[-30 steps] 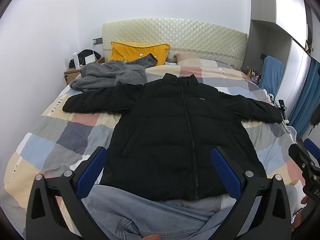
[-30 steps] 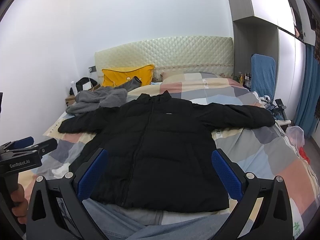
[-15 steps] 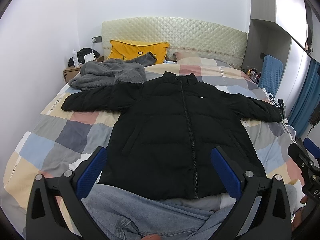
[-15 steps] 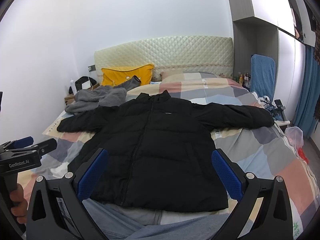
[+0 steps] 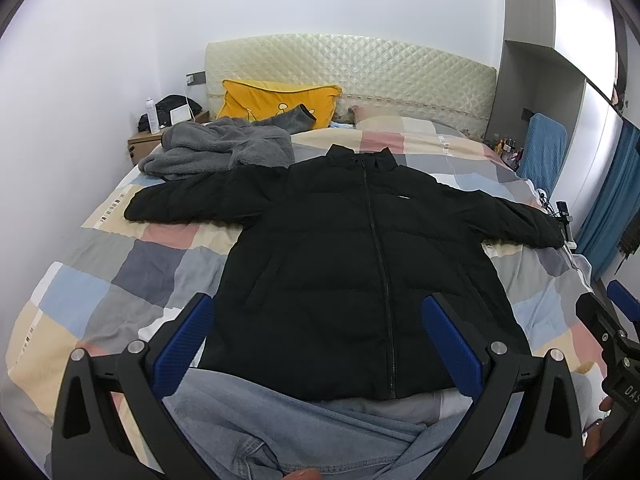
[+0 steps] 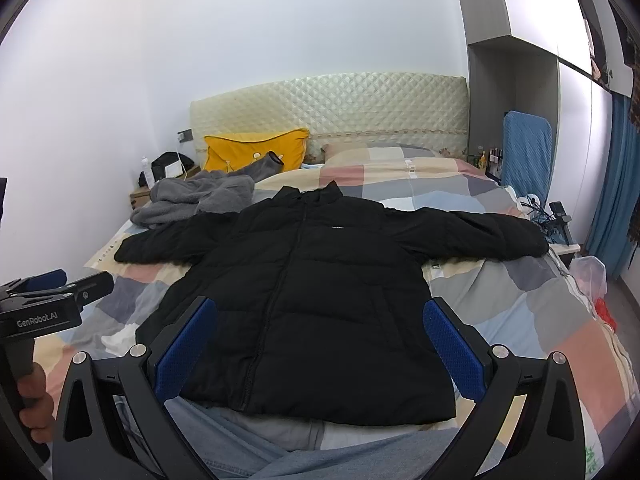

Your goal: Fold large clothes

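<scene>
Since a second ago little has shifted: both views sit slightly higher, so the black jacket (image 5: 360, 264) reads a touch lower in each, and nothing on the bed (image 5: 100, 280) has been disturbed. Your left tongs (image 5: 316, 340) stand wide with nothing between the blue pads (image 5: 184, 340), and your right tongs (image 6: 320, 340) are just as wide and empty.

That jacket lies face up and zipped across the patchwork bed, collar toward the headboard (image 5: 352, 64), hem nearest you and resting over pale denim jeans (image 5: 280, 420). Both sleeves are spread straight out, the left sleeve (image 5: 192, 200) ending just beside a heap of grey fleece (image 5: 216, 148), the right sleeve (image 6: 480, 232) reaching the bed's far edge.

You appear to be at the very start, with the garment flattened and no fold made yet. The next move probably calls for taking a sleeve near its cuff and carrying it across the chest. Padded fabric is thick and springy, so bite deep enough to catch the whole layer. Watch the left cuff, since the fleece lies close enough to be snagged along with it.
</scene>
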`<state>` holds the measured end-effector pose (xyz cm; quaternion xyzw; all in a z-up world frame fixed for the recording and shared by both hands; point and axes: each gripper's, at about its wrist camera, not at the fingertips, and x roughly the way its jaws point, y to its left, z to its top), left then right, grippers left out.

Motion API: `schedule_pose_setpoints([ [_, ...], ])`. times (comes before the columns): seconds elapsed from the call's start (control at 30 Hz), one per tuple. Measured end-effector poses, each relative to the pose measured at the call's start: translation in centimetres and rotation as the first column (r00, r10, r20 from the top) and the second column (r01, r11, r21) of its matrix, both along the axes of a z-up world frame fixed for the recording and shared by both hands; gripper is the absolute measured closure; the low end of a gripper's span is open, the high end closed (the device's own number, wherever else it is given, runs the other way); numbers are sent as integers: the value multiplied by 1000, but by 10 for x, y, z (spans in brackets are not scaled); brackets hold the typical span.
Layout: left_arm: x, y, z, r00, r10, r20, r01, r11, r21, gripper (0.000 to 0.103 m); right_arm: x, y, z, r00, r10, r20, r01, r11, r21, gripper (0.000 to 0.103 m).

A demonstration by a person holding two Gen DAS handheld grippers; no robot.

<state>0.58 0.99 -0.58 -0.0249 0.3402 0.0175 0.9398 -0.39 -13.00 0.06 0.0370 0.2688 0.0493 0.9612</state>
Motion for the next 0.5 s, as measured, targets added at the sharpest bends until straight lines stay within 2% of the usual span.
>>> schedule_pose_setpoints([
  [0.5,4,3,-3,1000,-22,-12,22,1000,-11,0,6,5,0,1000,-4,-5,4,1000,-4,0],
])
